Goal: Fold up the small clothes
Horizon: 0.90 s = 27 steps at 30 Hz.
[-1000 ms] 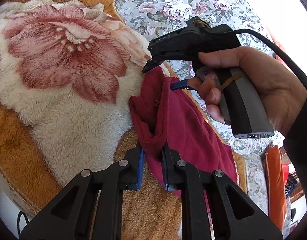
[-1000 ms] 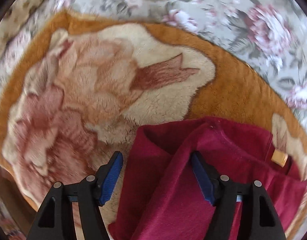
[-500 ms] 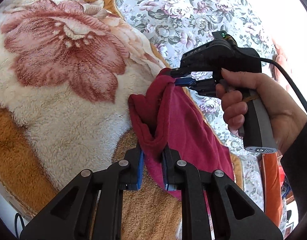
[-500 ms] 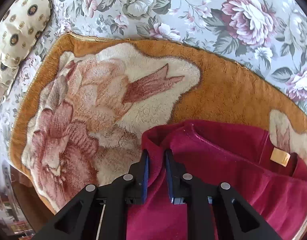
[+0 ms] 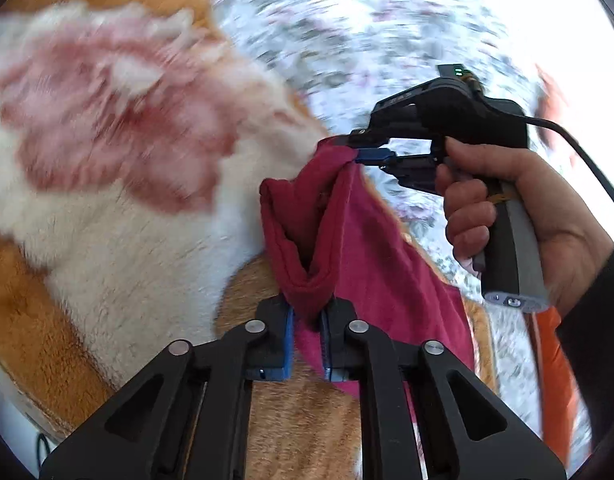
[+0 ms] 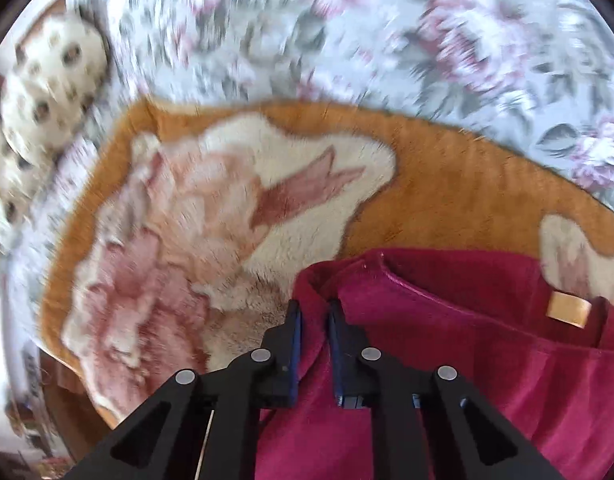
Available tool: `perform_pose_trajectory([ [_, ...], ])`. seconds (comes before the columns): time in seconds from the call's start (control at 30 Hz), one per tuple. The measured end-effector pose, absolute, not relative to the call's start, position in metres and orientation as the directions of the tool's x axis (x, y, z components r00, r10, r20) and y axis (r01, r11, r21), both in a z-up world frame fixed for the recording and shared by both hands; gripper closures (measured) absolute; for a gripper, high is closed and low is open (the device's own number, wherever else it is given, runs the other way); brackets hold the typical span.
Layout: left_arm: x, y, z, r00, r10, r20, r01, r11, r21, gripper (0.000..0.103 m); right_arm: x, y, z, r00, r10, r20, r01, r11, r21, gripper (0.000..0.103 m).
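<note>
A small dark red garment point(image 5: 371, 264) hangs bunched between both grippers above a fleece blanket. My left gripper point(image 5: 307, 320) is shut on one corner of its edge. My right gripper point(image 5: 359, 148) is shut on the other corner, a hand's width farther away and a little to the right in the left wrist view. In the right wrist view the right gripper point(image 6: 314, 320) pinches a fold of the red garment point(image 6: 447, 360), which trails to the right and shows a tan label point(image 6: 567, 310).
An orange and cream fleece blanket with a red flower point(image 6: 235, 216) lies on a floral bedspread point(image 6: 347, 32). Patterned cream cushions point(image 6: 51, 84) lie at the far left. An orange object point(image 5: 551, 380) sits at the right edge.
The right gripper closed on the garment's corner, having been open a second ago. Both grippers have since lifted the garment; the background now blurs with motion.
</note>
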<state>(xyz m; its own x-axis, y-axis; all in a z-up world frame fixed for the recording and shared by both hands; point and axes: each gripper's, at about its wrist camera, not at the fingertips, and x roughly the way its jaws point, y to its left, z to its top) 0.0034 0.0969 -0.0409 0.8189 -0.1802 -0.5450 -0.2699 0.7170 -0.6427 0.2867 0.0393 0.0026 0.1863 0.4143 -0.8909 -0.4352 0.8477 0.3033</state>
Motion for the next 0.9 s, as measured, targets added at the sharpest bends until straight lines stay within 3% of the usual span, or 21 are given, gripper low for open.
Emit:
perform_pose_trajectory([
  [0.2, 0.003, 0.051, 0.004, 0.843, -0.239, -0.482, -0.114, 0.797, -0.593, 0.096, 0.286, -0.031, 0.047, 0.253, 0.447, -0.858, -0.418, 0.85, 0.32, 0.092],
  [0.57, 0.013, -0.087, 0.052, 0.774, -0.416, -0.478, 0.184, 0.869, -0.459, 0.096, 0.269, -0.194, 0.1, 0.392, 0.419, -0.819, -0.401, 0.879, 0.258, 0.092],
  [0.9, 0.022, -0.168, 0.007, 0.649, -0.456, -0.608, 0.251, 0.884, -0.394, 0.096, 0.271, -0.295, 0.051, 0.366, 0.37, -0.854, -0.338, 0.908, 0.248, 0.092],
])
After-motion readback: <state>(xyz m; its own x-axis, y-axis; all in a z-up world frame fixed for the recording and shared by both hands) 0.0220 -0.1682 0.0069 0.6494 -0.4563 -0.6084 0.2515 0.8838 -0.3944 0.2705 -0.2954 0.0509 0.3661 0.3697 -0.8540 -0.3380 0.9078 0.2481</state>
